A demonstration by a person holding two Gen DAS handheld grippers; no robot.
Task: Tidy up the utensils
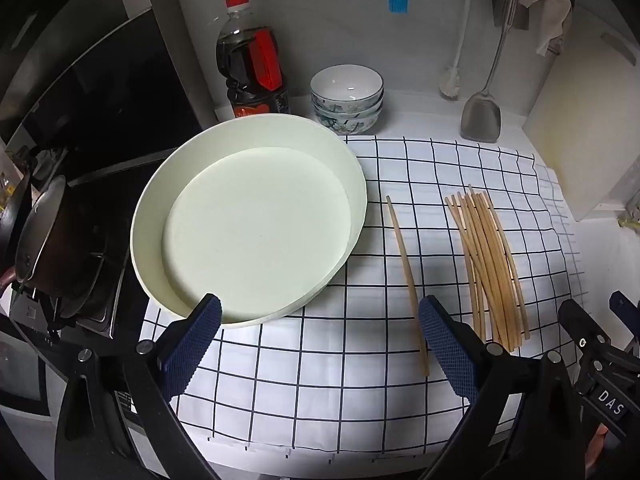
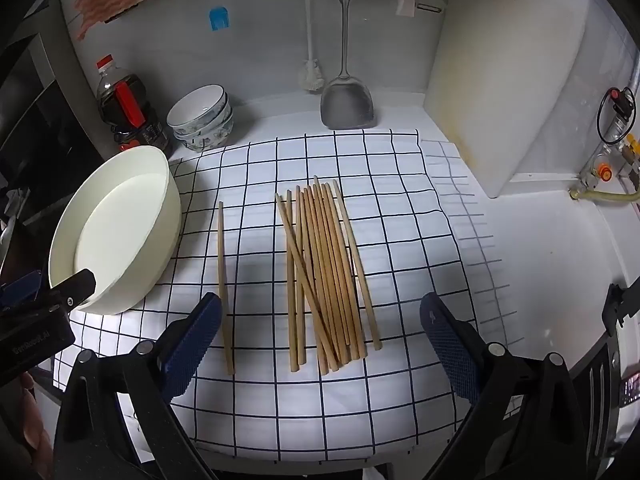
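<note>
Your left tool (image 1: 320, 320) and right tool (image 2: 320, 320) both gape wide, holding nothing, hovering over the checked cloth (image 2: 360, 400) on the counter. One chopstick (image 2: 224, 280) lies alone, its near end beside the right tool's left finger. Right of it, a pile (image 2: 328, 276) of roughly a dozen pale wooden chopsticks, some crossing. One cream basin (image 2: 120, 232) sits left, empty.
</note>
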